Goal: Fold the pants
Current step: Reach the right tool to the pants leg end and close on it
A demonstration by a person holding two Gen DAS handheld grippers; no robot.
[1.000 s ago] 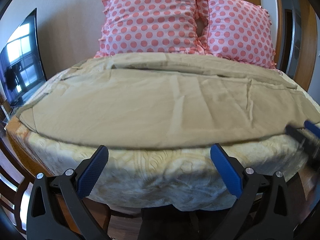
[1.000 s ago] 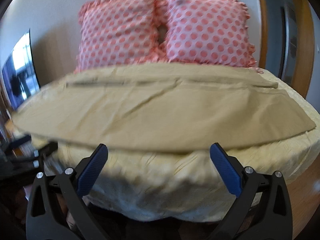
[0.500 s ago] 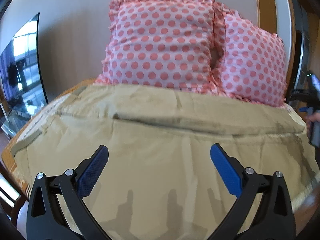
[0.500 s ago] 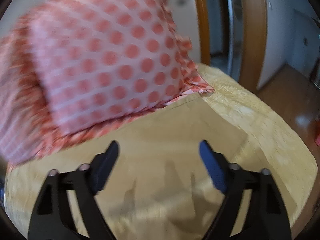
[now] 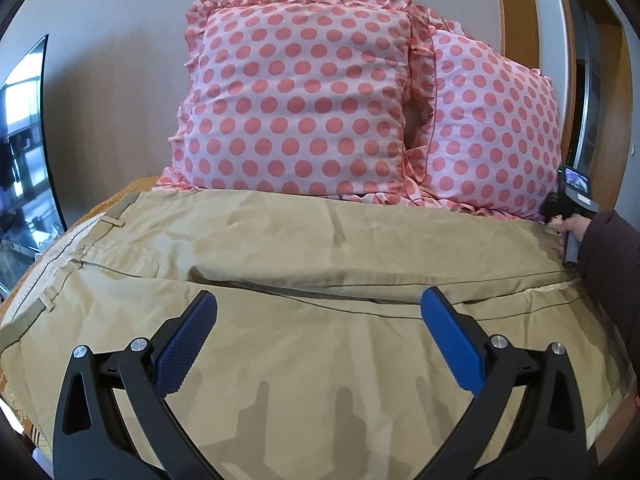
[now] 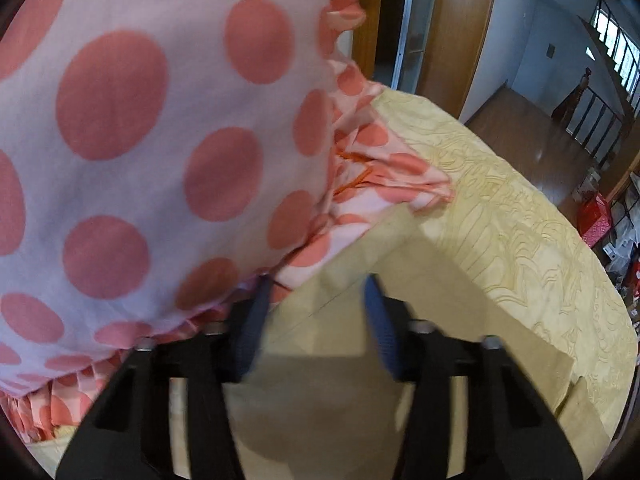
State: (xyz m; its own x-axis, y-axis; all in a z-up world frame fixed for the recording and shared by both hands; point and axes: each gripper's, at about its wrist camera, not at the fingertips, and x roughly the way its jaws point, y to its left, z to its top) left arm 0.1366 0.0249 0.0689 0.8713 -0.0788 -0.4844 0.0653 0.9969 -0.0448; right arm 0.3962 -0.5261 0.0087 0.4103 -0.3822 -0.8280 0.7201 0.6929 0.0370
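Tan pants [image 5: 304,248] lie spread across the bed, waistband at the left, legs running right. My left gripper [image 5: 318,332] is open and empty, hovering over the near leg. My right gripper [image 6: 316,312] is low over the far leg's hem end [image 6: 400,280], right against a pillow; its jaws are partly closed with a gap between them and hold nothing. In the left wrist view the right gripper's body and the hand holding it [image 5: 570,216] show at the far right edge of the pants.
Two pink polka-dot pillows [image 5: 304,104] stand against the wall behind the pants; one [image 6: 140,140] touches the right gripper. A yellow patterned bedspread [image 6: 520,208] lies under the pants. A TV [image 5: 24,140] stands left, a doorway [image 6: 404,20] right.
Both grippers moved forward from the bed's front edge over the pants. The right one swung to the far right hem by the pillow, dropped low, and its jaws narrowed.
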